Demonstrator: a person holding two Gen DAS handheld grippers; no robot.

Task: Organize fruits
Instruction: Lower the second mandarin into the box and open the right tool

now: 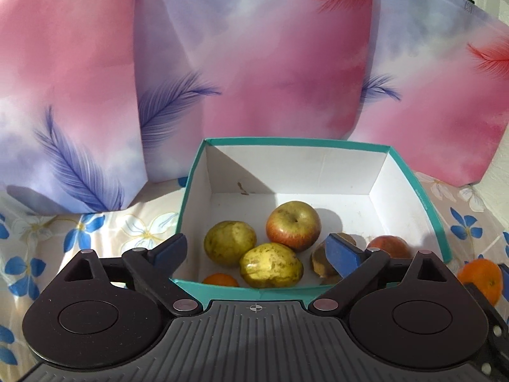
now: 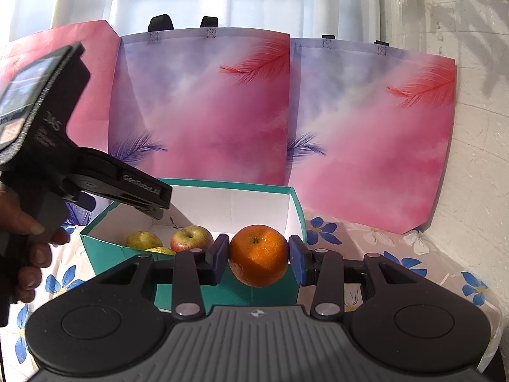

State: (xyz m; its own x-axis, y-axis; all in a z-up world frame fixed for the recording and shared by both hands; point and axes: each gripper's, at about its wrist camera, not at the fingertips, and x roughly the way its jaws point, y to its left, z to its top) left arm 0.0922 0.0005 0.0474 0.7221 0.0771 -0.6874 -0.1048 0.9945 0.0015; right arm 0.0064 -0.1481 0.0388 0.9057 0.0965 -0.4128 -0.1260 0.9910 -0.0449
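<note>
resting on a flower-printed cloth (image 1: 95,229) that covers the table, a teal cardboard box (image 1: 435,210) with white inner walls fills the middle of the left wrist view, and fruit lies on its floor. a red-and-green apple (image 1: 293,225) sits near the centre of the box; at its 9 o'clock is a yellow-green pear (image 1: 229,242), and at its 6 o'clock a second pear (image 1: 271,265) lies touching the first. a small orange fruit (image 1: 220,280) peeks up at the near wall, at about 7 o'clock from the second pear. a brownish fruit (image 1: 319,259) and a reddish one (image 1: 389,245) sit at the apple's 4 o'clock, both partly hidden, so their kind is unclear. the left hand-held gripper (image 1: 257,250) hangs over the near edge of the box with its blue-padded jaws spread wide and nothing between them. the right hand-held gripper (image 2: 259,256) is clenched on a mandarin orange (image 2: 258,256), a pad pressing each side, just in front of the box's near right corner and outside it. in the right wrist view a person's hand (image 2: 27,256) at 9 o'clock grips the handle of the left tool. three pink-and-lilac tote bags (image 2: 203,111) with feather prints stand behind the box at 12 o'clock.
</note>
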